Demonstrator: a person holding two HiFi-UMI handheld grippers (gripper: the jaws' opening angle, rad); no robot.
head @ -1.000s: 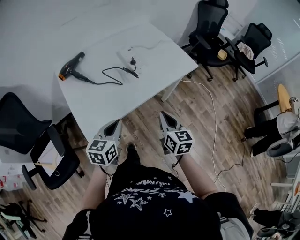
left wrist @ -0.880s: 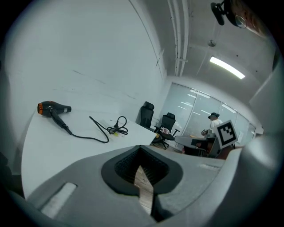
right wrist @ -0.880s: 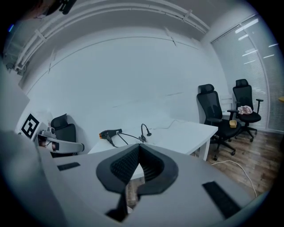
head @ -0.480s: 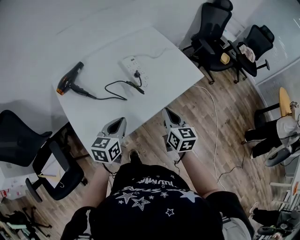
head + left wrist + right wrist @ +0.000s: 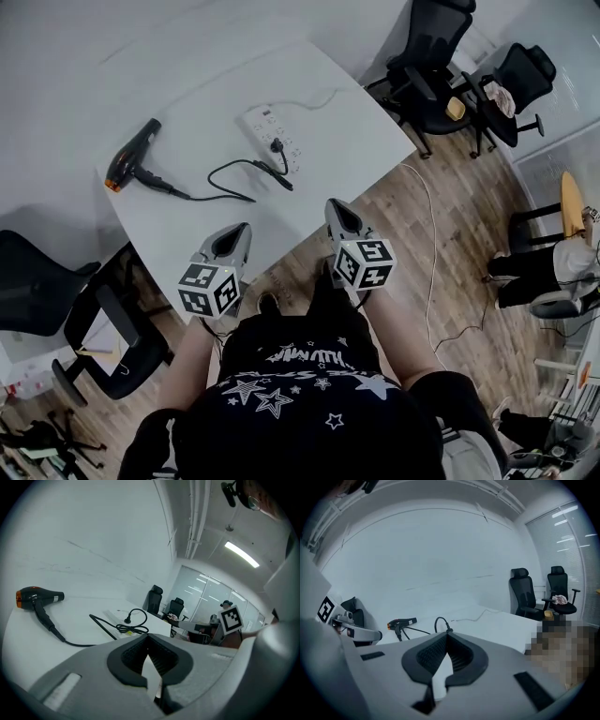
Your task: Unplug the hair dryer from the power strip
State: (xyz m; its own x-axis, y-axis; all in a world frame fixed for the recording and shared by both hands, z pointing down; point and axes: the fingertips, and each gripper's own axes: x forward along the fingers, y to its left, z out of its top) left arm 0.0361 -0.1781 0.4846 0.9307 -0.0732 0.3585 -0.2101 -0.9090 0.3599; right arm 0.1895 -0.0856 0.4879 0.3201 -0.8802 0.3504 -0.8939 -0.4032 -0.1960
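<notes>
You stand at the near edge of the white table point(image 5: 187, 225), black office chairs point(image 5: 431, 66) to your right. You hold the left gripper point(image 5: 239, 229) and right gripper point(image 5: 336, 205) side by side, tilted slightly down, jaws closed on nothing. Well ahead, the hair dryer point(image 5: 127, 161) lies at far left, its cord point(image 5: 230, 178) running to the plug point(image 5: 277, 146) in the power strip point(image 5: 267, 127).

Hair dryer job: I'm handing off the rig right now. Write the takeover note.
Grippers: left gripper shut, empty, at the near edge of the table; right gripper shut, empty, beside it.
Things: hair dryer lies at the table's left; its cord runs to the plug, seated in the power strip.
Done: nothing yet.
Left: reach the plug, grip it, pull it out.
</notes>
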